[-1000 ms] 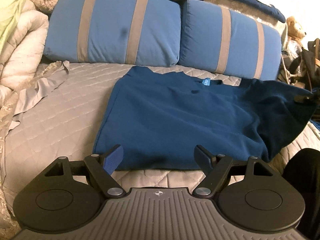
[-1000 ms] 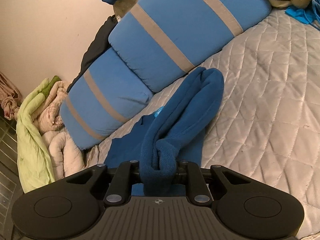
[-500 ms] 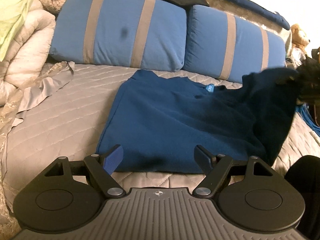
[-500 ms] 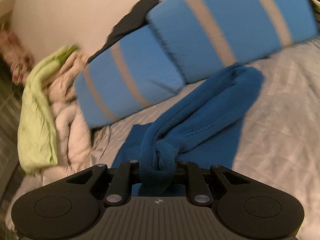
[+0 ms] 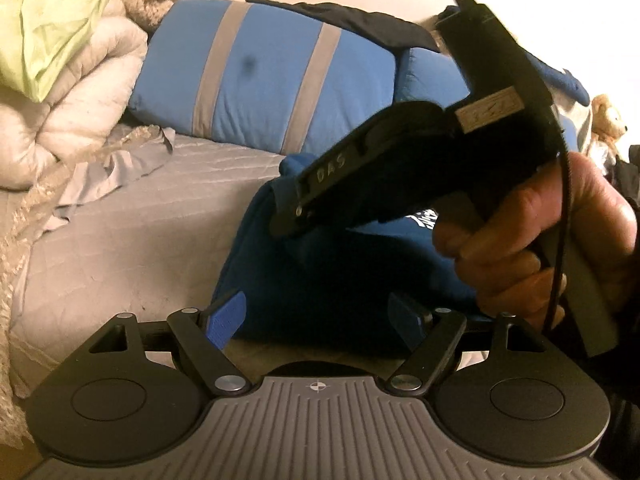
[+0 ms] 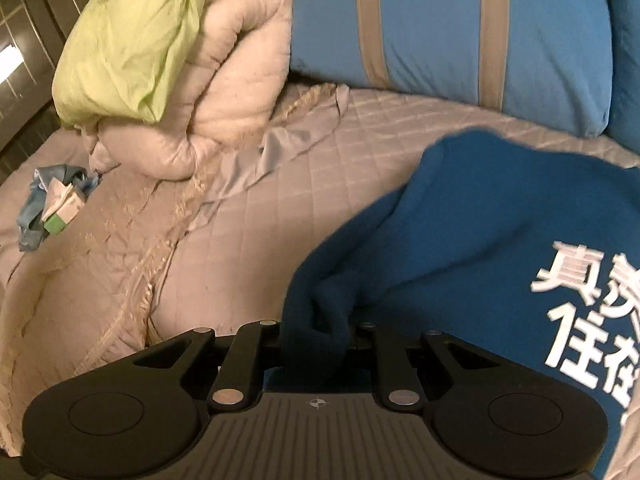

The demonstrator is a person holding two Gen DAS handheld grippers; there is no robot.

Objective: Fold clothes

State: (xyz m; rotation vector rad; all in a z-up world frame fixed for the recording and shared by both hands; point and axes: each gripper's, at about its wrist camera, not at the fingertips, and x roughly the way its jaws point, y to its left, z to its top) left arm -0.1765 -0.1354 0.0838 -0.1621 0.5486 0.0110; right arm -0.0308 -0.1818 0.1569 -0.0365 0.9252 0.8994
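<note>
Blue sweatshirt (image 6: 460,240) on quilted grey bedspread (image 6: 248,240), near striped blue pillows (image 5: 280,76); white printed characters facing up on folded-over part. Right gripper (image 6: 316,344) clamped narrow on bunched sweatshirt fabric, gripped by person's hand (image 5: 532,236), raised over garment. Left gripper (image 5: 316,316) spread wide, nothing between pads, at sweatshirt's near edge.

Left wrist view: aimed forward and downward past its fingers, close over the dark blue fleece garment (image 5: 320,280).
Right wrist view: aimed likewise, close over the grey quilted bedspread (image 6: 248,240).
Shared: garment, bedspread, the blue grey-striped pillow (image 5: 272,72).
</note>
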